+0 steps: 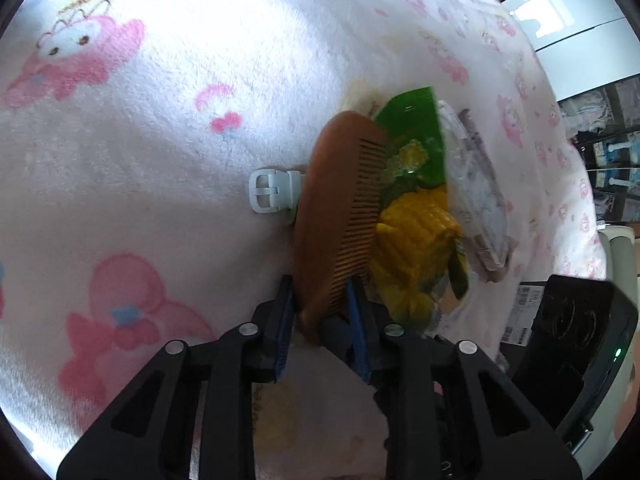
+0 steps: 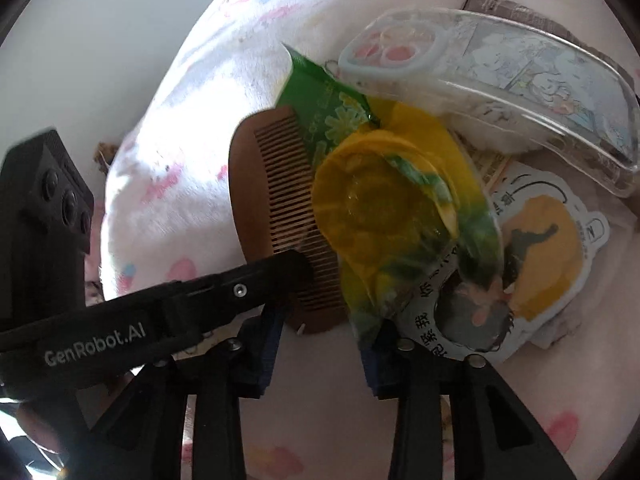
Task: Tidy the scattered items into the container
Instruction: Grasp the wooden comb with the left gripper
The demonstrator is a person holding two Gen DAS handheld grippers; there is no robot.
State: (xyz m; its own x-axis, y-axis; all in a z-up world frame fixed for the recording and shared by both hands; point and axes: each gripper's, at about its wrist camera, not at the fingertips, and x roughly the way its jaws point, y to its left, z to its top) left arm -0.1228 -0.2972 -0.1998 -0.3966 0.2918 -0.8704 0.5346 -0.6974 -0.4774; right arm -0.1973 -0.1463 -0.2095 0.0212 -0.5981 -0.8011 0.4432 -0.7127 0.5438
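My left gripper (image 1: 320,300) is shut on the lower end of a brown wooden comb (image 1: 340,208), held over a pink patterned blanket (image 1: 140,160). The comb (image 2: 276,208) also shows in the right wrist view, with the left gripper's black finger (image 2: 280,272) across it. Next to the comb lies a green and yellow snack packet (image 1: 416,216), also in the right wrist view (image 2: 380,204). My right gripper (image 2: 324,340) is open just below the packet and comb. A clear phone case (image 2: 500,80) and a round cartoon sticker card (image 2: 532,248) lie beside the packet. No container is identifiable.
A white watch-strap buckle (image 1: 272,196) lies on the blanket, left of the comb. The phone case (image 1: 476,196) lies right of the packet in the left wrist view. The right gripper's black body (image 1: 576,360) is at lower right. Room furniture (image 1: 608,140) stands beyond the blanket.
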